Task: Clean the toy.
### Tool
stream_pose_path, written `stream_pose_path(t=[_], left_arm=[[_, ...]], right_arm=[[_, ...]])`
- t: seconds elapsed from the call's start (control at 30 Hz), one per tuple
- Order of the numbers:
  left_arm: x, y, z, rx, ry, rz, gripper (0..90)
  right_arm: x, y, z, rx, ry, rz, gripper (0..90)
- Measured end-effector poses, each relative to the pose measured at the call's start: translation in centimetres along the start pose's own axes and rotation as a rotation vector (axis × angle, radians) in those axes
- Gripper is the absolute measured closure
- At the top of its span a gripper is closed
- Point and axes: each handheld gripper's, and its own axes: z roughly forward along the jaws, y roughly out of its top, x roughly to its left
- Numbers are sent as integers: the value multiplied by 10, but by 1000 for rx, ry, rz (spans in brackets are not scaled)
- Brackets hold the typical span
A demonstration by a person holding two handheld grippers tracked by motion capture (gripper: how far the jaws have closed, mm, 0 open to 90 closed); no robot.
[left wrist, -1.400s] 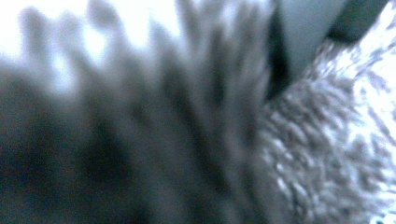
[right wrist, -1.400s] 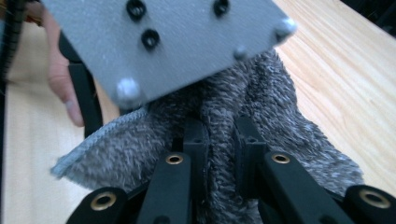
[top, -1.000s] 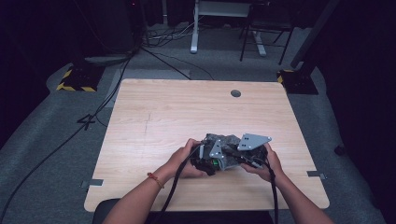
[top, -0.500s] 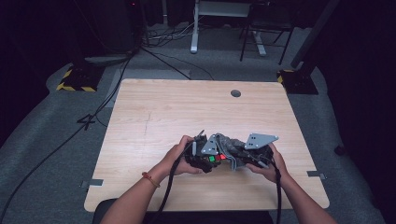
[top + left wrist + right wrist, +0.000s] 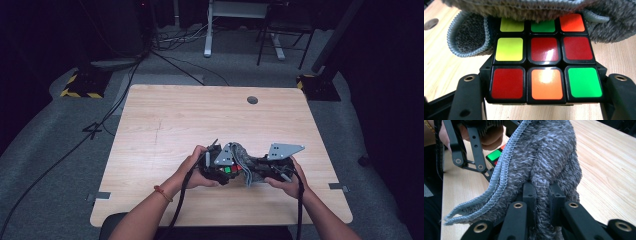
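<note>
A colour puzzle cube [image 5: 545,67] with red, orange, green and yellow tiles sits between the black jaws of my left gripper [image 5: 544,100], which is shut on it. A grey fuzzy cloth [image 5: 544,167] with a pale stitched edge is draped over the cube's far side [image 5: 524,10]. My right gripper [image 5: 544,197] is shut on a bunched fold of that cloth. From above, both grippers [image 5: 225,167] [image 5: 257,170] meet over the table's near middle, with the cloth [image 5: 244,159] and the cube [image 5: 229,170] between them.
The light wooden table [image 5: 190,120] has a round cable hole [image 5: 252,100] near its far edge. A person's hands [image 5: 192,167] hold the grippers from the near side. Cables [image 5: 125,95] run across the grey floor at the left.
Both hands and the grippers have drifted slightly to the right along the near part of the table. The grips on the cube and the cloth look the same.
</note>
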Motion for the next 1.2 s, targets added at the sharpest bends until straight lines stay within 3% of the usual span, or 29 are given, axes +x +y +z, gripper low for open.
stream_pose_path(t=[0.3,0.4,0.47,0.83,0.93,1.03,1.2], left_arm=[[-1,2,-4,-20,13,-2,336],[0,2,-1,-4,23,5,335],[-3,2,0,8,48,36,335],[-1,-2,14,63,38,16,333],[0,-2,16,54,38,14,335],[1,0,13,24,37,12,336],[0,1,3,5,46,24,337]], right_arm=[[1,5,-5,-57,14,11,798],[2,6,-5,-66,4,-5,798],[5,7,-5,-62,-17,-26,799],[8,8,3,-73,-4,-19,804],[7,8,4,-63,-15,-21,803],[3,4,4,-35,-72,-24,802],[-8,-10,7,23,-90,25,801]])
